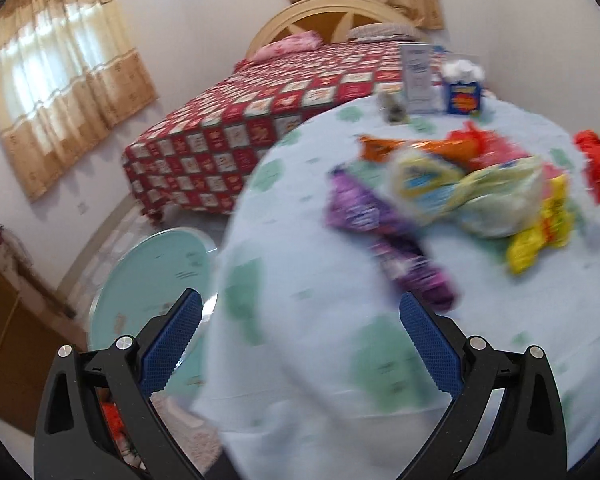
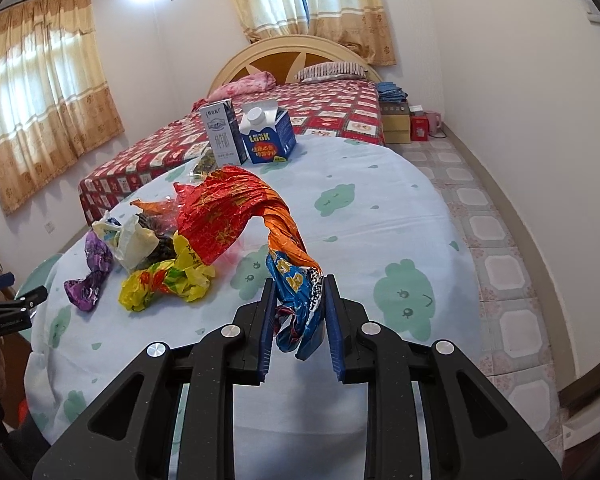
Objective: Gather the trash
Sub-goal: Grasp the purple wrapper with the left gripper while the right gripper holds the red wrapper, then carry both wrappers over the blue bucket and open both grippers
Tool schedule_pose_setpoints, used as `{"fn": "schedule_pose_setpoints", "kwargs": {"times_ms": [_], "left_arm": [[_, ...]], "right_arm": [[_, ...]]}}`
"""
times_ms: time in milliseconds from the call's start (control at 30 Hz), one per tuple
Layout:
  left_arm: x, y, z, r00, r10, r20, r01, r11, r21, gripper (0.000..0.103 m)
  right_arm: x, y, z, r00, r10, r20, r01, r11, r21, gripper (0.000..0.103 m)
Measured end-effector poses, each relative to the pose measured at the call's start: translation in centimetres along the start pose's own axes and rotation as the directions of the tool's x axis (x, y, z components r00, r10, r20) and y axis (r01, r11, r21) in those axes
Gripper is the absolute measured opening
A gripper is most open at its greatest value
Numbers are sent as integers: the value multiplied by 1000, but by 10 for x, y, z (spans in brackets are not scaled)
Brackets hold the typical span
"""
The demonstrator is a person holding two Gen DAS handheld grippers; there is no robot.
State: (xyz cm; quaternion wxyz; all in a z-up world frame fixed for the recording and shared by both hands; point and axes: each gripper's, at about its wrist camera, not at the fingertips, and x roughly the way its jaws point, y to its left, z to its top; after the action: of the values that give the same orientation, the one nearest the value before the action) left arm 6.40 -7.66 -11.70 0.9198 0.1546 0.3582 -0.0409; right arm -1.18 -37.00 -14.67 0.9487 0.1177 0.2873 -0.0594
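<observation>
From my left wrist, my left jaws (image 1: 300, 344) are wide apart and hold nothing. The purple wrapper (image 1: 384, 232) lies on the bench (image 1: 300, 240) just past them; I think I grab it next.

From my right wrist, my right jaws (image 2: 300, 312) squeeze the red wrapper (image 2: 236, 212).

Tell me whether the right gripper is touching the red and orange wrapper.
Touching. The right wrist view shows the right gripper clamping the red and orange wrapper by its twisted blue end, both blue pads pressed against it.
</observation>
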Motion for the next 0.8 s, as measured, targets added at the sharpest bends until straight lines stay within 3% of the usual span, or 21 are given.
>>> {"fn": "schedule_pose_setpoints", "kwargs": {"times_ms": [233, 300, 367, 400, 467, 567, 800], "left_arm": [[21, -41, 13, 998, -50, -34, 51, 998, 34, 97], [30, -42, 9, 997, -41, -59, 44, 998, 47, 91], [38, -35, 5, 992, -81, -101, 85, 996, 33, 65], [39, -31, 4, 989, -97, -114, 101, 995, 27, 59], [39, -23, 1, 981, -141, -130, 145, 989, 20, 26], [31, -11, -2, 981, -157, -115, 162, 986, 39, 17], [3, 26, -1, 991, -131, -31, 132, 990, 40, 14]], "right_arm": [[3, 6, 7, 1000, 3, 24, -2, 1000, -15, 25], [3, 7, 6, 1000, 8, 26, -7, 1000, -19, 25], [4, 9, 5, 999, 17, 27, -17, 1000, -18, 25], [4, 10, 6, 999, 19, 26, -18, 1000, -19, 25], [5, 14, 7, 999, 25, 25, -25, 999, -22, 25], [8, 24, 12, 999, 38, 27, -37, 999, -34, 25], [13, 58, 30, 995, 82, 54, -78, 994, -78, 25]]}}
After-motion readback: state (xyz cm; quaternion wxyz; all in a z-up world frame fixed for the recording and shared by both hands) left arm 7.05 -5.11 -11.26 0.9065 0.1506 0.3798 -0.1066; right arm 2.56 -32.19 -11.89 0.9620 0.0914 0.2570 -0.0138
